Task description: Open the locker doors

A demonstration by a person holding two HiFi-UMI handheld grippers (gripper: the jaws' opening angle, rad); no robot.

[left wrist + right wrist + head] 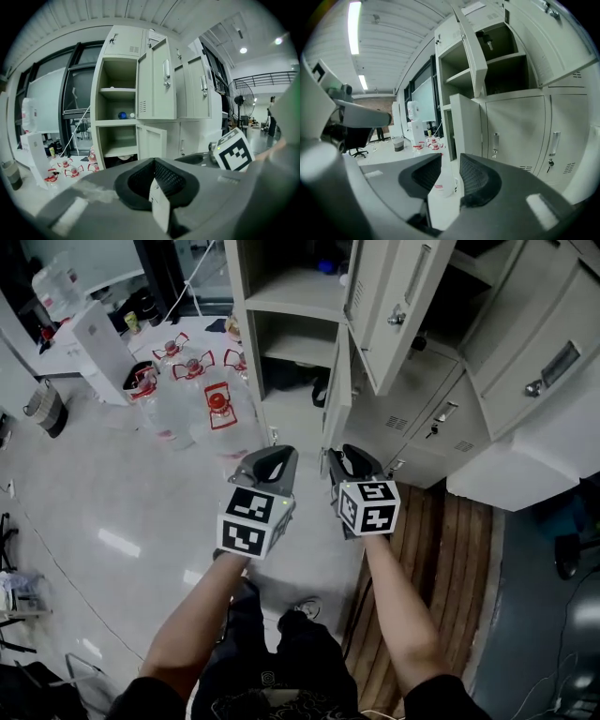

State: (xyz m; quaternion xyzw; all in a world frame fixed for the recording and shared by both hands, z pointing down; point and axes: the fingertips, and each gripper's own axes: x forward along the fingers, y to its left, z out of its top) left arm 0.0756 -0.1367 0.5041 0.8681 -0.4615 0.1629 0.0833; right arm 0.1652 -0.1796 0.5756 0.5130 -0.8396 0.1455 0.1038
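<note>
Two open locker doors (pixel 394 296), seemingly beyond right tool (pixel 349 463).

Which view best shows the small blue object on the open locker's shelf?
The left gripper view: the blue object faces the camera on its shelf. The head view shows only a dim blue spot near the top edge; the right gripper view shows none of it.

We see a pale glossy floor (pixel 112 521), water jugs (pixel 220 413) at eleven o'clock, wooden boards (pixel 459 549) at four o'clock, strip lights (pixel 354 26) overhead.
</note>
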